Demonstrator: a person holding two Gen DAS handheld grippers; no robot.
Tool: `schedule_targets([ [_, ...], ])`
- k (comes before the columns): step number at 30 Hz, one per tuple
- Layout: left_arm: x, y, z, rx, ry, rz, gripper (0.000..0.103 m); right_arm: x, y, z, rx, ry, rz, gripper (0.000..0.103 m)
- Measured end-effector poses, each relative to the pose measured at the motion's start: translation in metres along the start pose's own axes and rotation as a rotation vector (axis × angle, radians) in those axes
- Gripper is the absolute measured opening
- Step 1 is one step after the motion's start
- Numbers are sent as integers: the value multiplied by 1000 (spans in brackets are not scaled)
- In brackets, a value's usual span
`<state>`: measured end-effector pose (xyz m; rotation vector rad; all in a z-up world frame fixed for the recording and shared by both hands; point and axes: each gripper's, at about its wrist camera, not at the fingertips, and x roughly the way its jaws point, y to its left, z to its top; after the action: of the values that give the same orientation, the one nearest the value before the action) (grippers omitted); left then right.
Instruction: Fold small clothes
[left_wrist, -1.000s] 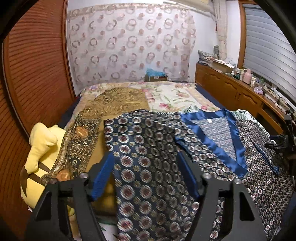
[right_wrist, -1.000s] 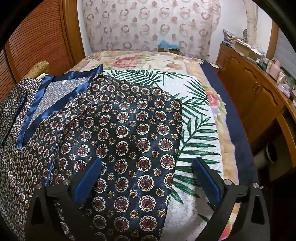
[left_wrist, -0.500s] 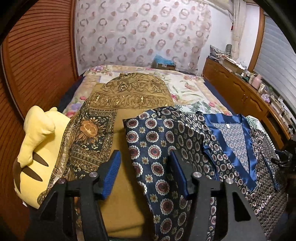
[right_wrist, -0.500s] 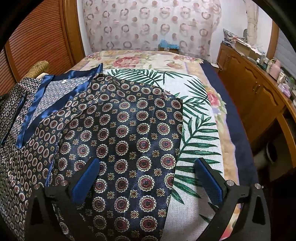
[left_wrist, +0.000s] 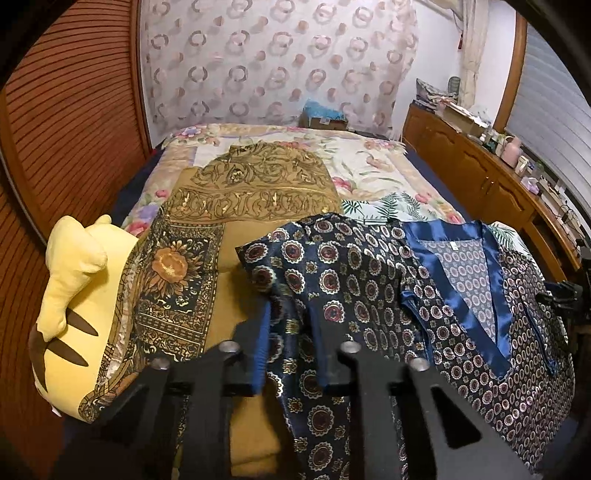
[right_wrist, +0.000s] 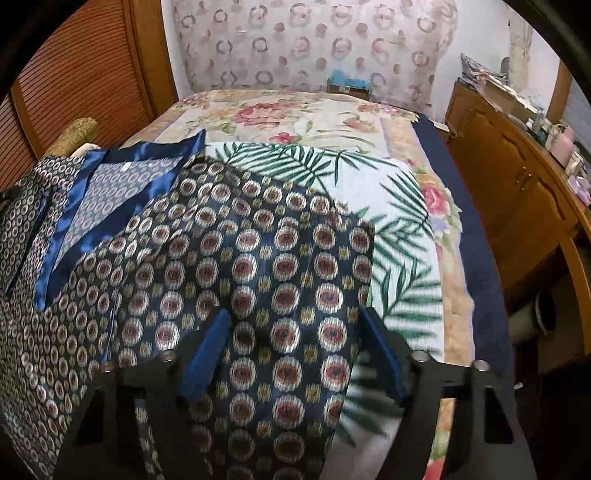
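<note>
Left wrist: navy medallion-print top (left_wrist: 369, 295) with satin-blue V-neck lies flat on the bed (left_wrist: 369, 166); left tongs (left_wrist: 291, 343) closing, pinching its bunched sleeve edge. Right wrist: right tongs (right_wrist: 295, 347) closing, sleeve fabric (right_wrist: 280, 280) between, pads not yet pressing.

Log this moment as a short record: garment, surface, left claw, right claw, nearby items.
garment: navy patterned top with blue satin neckline, spread flat
surface: floral bedspread
left claw: closing, a sleeve fold pinched between its pads
right claw: closing over the other sleeve, pads not yet on the cloth
nearby items: yellow plush toy, gold patterned cloth
</note>
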<state>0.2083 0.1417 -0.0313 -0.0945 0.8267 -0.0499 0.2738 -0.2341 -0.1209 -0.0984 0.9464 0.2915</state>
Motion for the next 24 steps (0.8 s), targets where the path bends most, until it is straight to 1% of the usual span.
schedule_targets([
  [1,0,-1,0,8,-2,10,9,2,-1,3,7,0,-2,69],
  [2,-3,-6,-2,26,-15,26,8,3,-1,5,12,-2,-6,63],
  [3,-7,-10,-4,43,-31,33,6,4,0,7,14,-5,-6,53],
  [4,-10,-15,-6,57,-43,35,5,4,1,8,14,-8,0,47],
  [6,-20,-23,-9,81,-69,33,4,4,8,9,-6,-12,12,24],
  [7,-27,-28,-12,93,-88,26,4,4,12,9,-19,-12,21,18],
  [8,-31,-30,-13,98,-98,21,4,3,16,8,-32,-14,28,7],
  [9,-39,-34,-15,106,-114,13,4,0,19,6,-44,-24,21,5],
  [12,-59,-45,-25,134,-162,17,4,-21,25,0,-55,-118,7,3],
  [14,-69,-48,-32,135,-190,9,3,-43,30,-7,-54,-190,27,3],
  [15,-77,-50,-38,128,-207,-12,3,-54,32,-12,-56,-222,33,3],
  [17,-87,-51,-46,123,-225,-29,3,-75,38,-22,-65,-271,52,3],
  [21,-108,-47,-72,107,-252,-74,3,-117,48,-51,-85,-343,95,3],
  [24,-119,-43,-97,110,-258,-67,3,-142,54,-78,-96,-372,122,3],
])
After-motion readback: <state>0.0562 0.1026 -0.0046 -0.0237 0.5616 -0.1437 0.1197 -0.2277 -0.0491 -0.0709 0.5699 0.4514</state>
